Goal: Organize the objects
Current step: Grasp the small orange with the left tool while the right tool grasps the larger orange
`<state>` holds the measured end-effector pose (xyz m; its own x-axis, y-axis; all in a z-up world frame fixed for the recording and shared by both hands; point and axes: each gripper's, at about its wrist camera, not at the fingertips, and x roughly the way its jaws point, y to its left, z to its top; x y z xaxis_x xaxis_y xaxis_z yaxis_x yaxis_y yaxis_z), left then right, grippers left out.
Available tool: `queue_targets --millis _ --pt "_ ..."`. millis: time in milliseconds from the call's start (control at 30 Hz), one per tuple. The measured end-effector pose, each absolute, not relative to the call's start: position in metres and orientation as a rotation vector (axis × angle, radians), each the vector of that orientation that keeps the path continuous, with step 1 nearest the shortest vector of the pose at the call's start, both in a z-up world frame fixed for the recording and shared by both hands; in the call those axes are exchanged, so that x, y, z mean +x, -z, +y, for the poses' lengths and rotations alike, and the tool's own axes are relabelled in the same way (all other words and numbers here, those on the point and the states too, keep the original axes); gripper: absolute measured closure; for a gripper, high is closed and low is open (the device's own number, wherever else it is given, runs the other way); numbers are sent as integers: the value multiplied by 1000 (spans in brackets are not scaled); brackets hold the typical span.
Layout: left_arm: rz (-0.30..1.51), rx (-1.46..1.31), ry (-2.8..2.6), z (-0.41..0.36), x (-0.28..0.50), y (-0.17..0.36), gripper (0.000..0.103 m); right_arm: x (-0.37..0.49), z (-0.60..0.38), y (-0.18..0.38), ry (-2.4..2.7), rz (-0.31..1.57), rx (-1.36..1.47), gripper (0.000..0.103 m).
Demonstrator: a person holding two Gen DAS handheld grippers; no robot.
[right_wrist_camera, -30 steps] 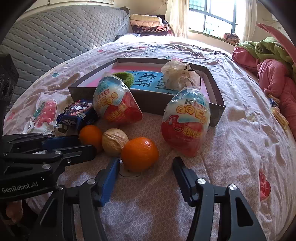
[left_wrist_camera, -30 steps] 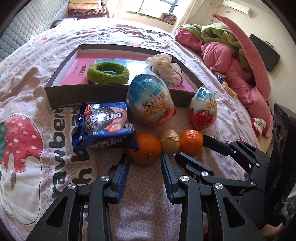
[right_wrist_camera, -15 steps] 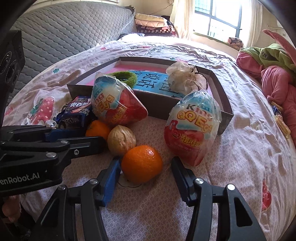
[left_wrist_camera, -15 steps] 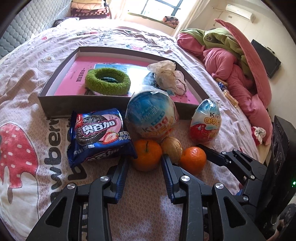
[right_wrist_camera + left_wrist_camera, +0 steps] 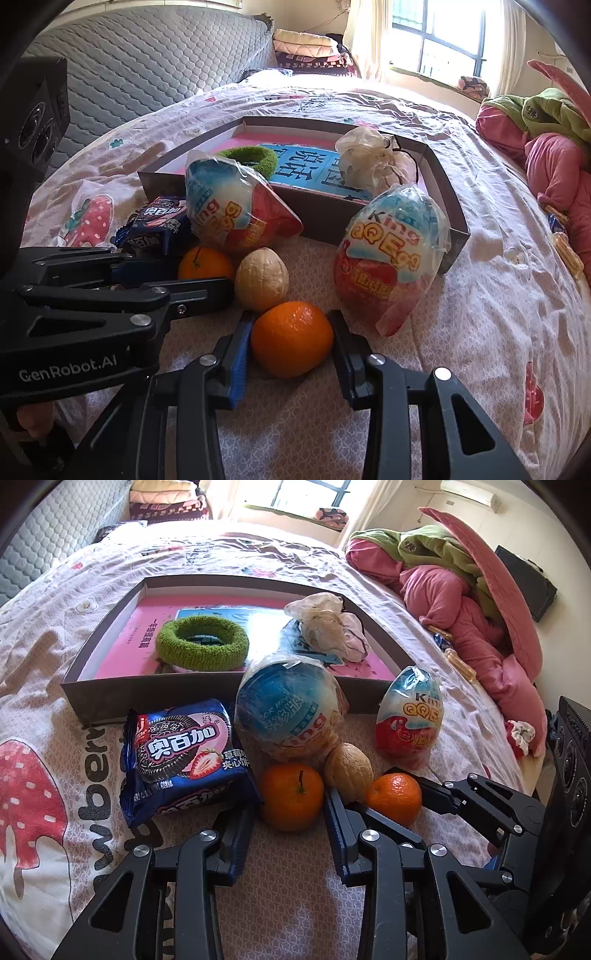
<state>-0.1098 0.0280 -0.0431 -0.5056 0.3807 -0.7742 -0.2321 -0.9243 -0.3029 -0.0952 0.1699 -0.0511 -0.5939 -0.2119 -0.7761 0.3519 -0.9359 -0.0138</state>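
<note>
orange (image 5: 291,339) stem-end away, right gripper (image 5: 293,341) closing.

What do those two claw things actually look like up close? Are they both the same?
They look the same. The left gripper and right gripper are matte black plastic frames of hinged bars with triangular cut-outs, joined by round silver screws. The inner fingers carry ribbed blue pads. From the right camera, the left gripper's side reads "GenRobot.AI" in white, and its boxy black housing has round lenses. No cables or sleeves show.
</note>
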Motion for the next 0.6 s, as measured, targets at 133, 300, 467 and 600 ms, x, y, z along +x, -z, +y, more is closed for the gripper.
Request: queue_targets --millis 133,300,467,600 --pt "-226 -1307 -2440 27 -106 42 66 -93 172 49 2536 220 1209 63" --pt "-232 -1306 -2436 25 -100 41 66 -91 179 47 2538 164 1218 63" --pt "-219 -1312 -2440 24 -91 42 66 -87 188 43 2548 119 1221 63" --pt "-207 -1317 -2439 24 -85 40 66 -85 191 40 2552 98 1211 63"
